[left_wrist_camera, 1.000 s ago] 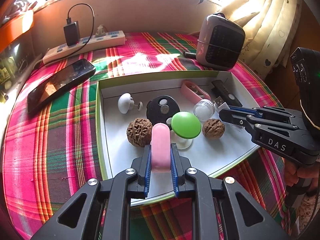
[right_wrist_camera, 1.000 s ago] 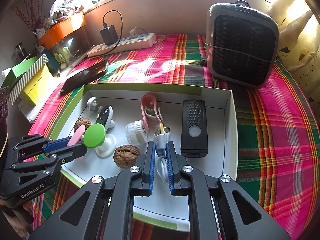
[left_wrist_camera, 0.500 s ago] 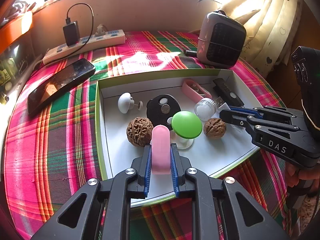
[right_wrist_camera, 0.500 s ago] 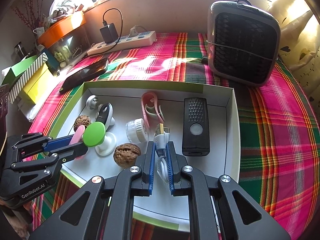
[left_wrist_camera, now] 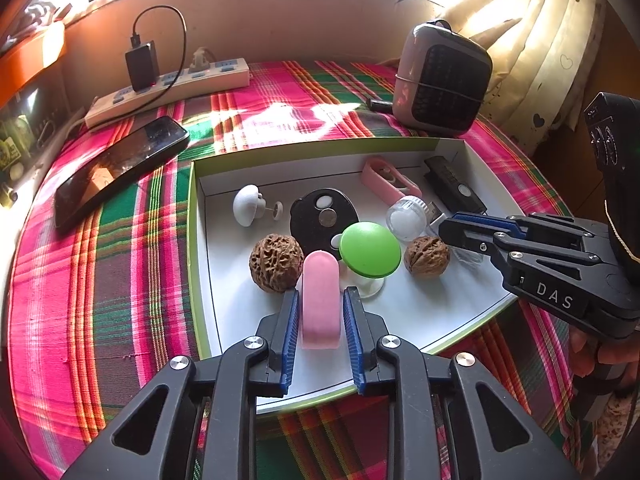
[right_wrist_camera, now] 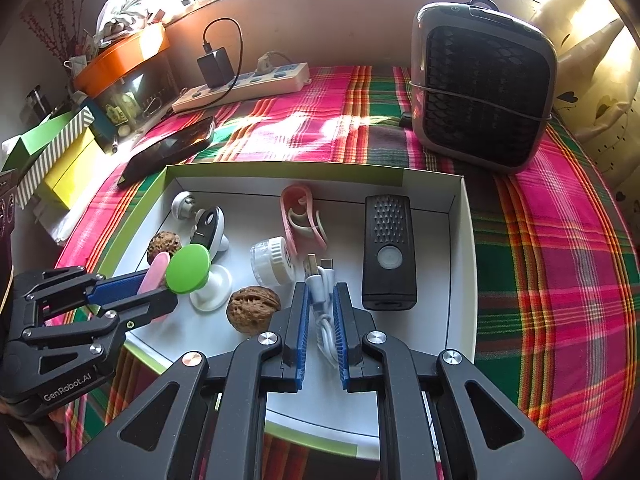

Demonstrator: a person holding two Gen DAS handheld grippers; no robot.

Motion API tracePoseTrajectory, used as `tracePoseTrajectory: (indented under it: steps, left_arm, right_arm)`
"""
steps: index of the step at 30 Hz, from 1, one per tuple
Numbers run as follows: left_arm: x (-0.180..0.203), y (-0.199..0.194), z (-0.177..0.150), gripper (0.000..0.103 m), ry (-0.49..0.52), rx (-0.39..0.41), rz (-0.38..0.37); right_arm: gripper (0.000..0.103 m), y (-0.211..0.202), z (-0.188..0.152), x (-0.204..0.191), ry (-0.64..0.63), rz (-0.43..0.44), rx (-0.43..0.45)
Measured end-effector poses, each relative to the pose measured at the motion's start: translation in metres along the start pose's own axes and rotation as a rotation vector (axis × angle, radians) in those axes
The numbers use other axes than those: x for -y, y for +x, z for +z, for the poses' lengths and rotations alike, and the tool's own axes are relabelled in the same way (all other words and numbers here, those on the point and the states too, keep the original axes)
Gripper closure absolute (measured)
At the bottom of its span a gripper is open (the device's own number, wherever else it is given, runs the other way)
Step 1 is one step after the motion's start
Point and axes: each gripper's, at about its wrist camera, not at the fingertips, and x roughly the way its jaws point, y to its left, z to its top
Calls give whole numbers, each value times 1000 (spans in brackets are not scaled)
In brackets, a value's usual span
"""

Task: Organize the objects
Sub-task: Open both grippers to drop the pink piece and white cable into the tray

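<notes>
A white box with a green rim (left_wrist_camera: 199, 240) lies on a plaid cloth and holds several small things. My left gripper (left_wrist_camera: 320, 294) hovers at its near edge. Its jaws are opening, with a pink rounded piece (left_wrist_camera: 321, 304) between them and a thin gap at each pad. Beside the piece are a green-capped knob (left_wrist_camera: 370, 250) and two walnuts (left_wrist_camera: 276, 263) (left_wrist_camera: 426, 256). My right gripper (right_wrist_camera: 320, 286) is shut on a coiled white USB cable (right_wrist_camera: 320, 280) over the box floor, its jaws just starting to part. Each gripper appears in the other's view, the right gripper (left_wrist_camera: 446, 228) and the left gripper (right_wrist_camera: 158, 288).
Also in the box are a black key fob (left_wrist_camera: 320, 216), a white knob (left_wrist_camera: 248, 210), a pink clip (left_wrist_camera: 390, 182), a small white jar (left_wrist_camera: 406, 218) and a black remote (right_wrist_camera: 388, 248). A phone (left_wrist_camera: 120, 168), a power strip (left_wrist_camera: 168, 88) and a small heater (right_wrist_camera: 484, 84) sit on the cloth.
The left jaws have spread slightly away from the pink piece. The right jaws have barely widened around the cable. Neither hand has moved.
</notes>
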Motion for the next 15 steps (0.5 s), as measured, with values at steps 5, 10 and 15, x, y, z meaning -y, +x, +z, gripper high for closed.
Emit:
tracePoseTrajectory:
  steps: [5,10,15]
  left_arm:
    - [-1,-2,-1,77,-6,1,-10]
    - [-1,-5,-1,74,-11,3,-2]
    - [-4,-12,-4,70,-12,15,7]
  right_arm:
    - [89,-1,-2,1,4,-4,1]
    - [87,-3,-3,2,7,-6,7]
    - [80,-5,-5,2,12,-7,11]
